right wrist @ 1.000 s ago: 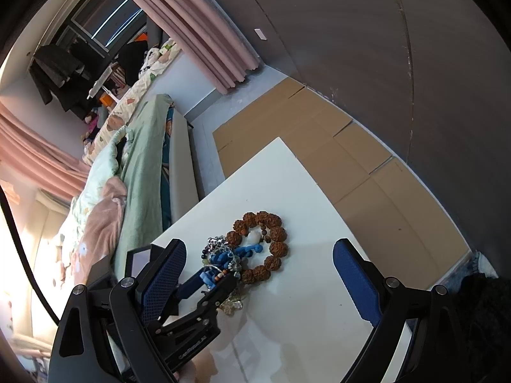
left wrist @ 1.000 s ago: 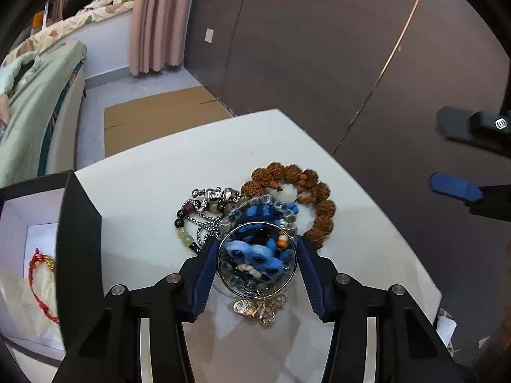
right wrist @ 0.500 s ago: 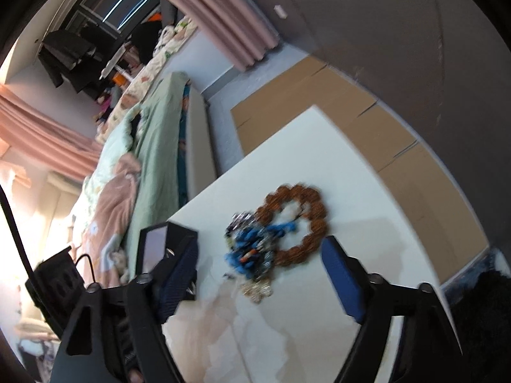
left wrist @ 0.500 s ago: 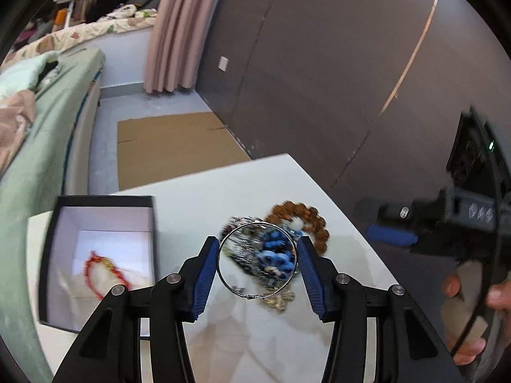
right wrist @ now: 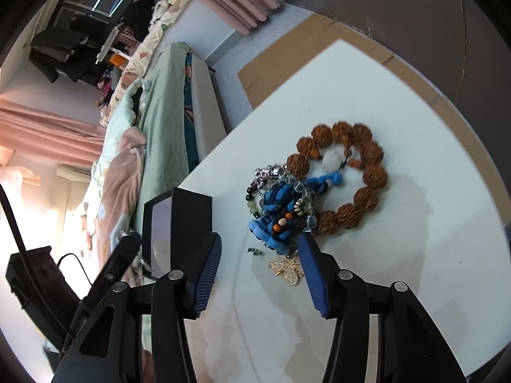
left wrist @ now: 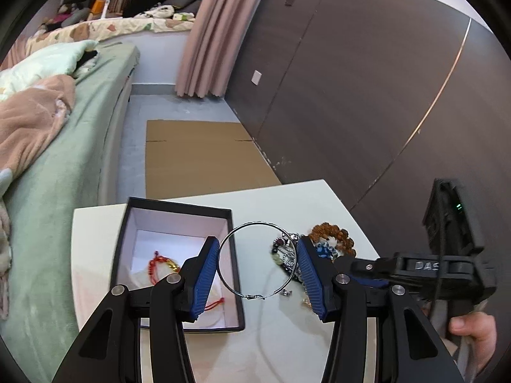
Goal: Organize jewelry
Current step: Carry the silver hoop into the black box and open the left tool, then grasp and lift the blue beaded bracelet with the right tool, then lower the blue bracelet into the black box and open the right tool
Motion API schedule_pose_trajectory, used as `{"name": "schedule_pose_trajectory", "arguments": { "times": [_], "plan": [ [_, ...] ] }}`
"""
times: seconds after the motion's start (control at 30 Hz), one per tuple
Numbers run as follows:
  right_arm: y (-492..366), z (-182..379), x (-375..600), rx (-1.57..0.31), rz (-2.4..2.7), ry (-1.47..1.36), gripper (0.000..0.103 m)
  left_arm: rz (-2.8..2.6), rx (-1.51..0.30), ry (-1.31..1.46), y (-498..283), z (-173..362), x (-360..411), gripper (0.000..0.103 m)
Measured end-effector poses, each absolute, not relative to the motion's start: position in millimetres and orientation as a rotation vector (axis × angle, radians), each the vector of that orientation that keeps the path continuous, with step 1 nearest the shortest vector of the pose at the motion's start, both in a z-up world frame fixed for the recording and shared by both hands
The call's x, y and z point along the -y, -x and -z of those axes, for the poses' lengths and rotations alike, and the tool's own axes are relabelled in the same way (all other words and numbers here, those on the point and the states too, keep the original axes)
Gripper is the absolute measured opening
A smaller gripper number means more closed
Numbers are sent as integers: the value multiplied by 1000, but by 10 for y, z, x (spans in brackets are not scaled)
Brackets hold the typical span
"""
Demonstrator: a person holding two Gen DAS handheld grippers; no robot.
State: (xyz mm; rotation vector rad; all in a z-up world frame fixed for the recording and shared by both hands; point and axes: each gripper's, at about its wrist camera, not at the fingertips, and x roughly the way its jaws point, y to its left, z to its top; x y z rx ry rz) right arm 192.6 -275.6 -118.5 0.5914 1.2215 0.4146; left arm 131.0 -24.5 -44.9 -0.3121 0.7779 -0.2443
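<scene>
Silver hoop (left wrist: 257, 260) sits squeezed flat between the left gripper (left wrist: 258, 274) fingers, the black box (left wrist: 179, 210) just to its left, while the right gripper (right wrist: 260, 266) hangs apart over the bead pile (right wrist: 287, 210).

A dark brown panelled wall (left wrist: 367, 89) runs down the right side of the room, with a thin pale strip curving across it and a small white switch plate (left wrist: 256, 77). Pink curtains (left wrist: 217, 32) hang to the grey floor (left wrist: 179, 108), where flattened cardboard (left wrist: 198, 156) lies. A bed (left wrist: 64, 146) with a green cover and a pink blanket (left wrist: 28, 121) fills the left side. Bright daylight comes in past the curtains. The white counter (right wrist: 399, 255) stands beside the bed.
</scene>
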Motion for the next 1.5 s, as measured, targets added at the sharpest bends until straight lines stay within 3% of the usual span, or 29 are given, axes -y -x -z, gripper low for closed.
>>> {"name": "schedule_pose_trajectory", "arguments": {
  "times": [0.37,0.63,1.17,1.23,1.33,1.5],
  "plan": [
    [-2004,1364,2732,-1215,-365,-737,49,216,-751,342,-1237,374,20,52],
    [-2007,1514,2681,-1227,-332,-830,22,192,-744,358,-1191,356,-109,52],
    [-1915,905,2558,-1013,-575,-860,22,126,-791,410,-1273,421,-266,53],
    [-1899,855,2522,-989,-614,-866,21,129,-836,451,-1317,502,-268,62],
    [-1887,778,2434,-958,-666,-859,22,113,-826,458,-1309,520,-283,89],
    [-1884,689,2245,-926,-746,-839,22,71,-782,455,-1255,440,-393,94]
  ]
}}
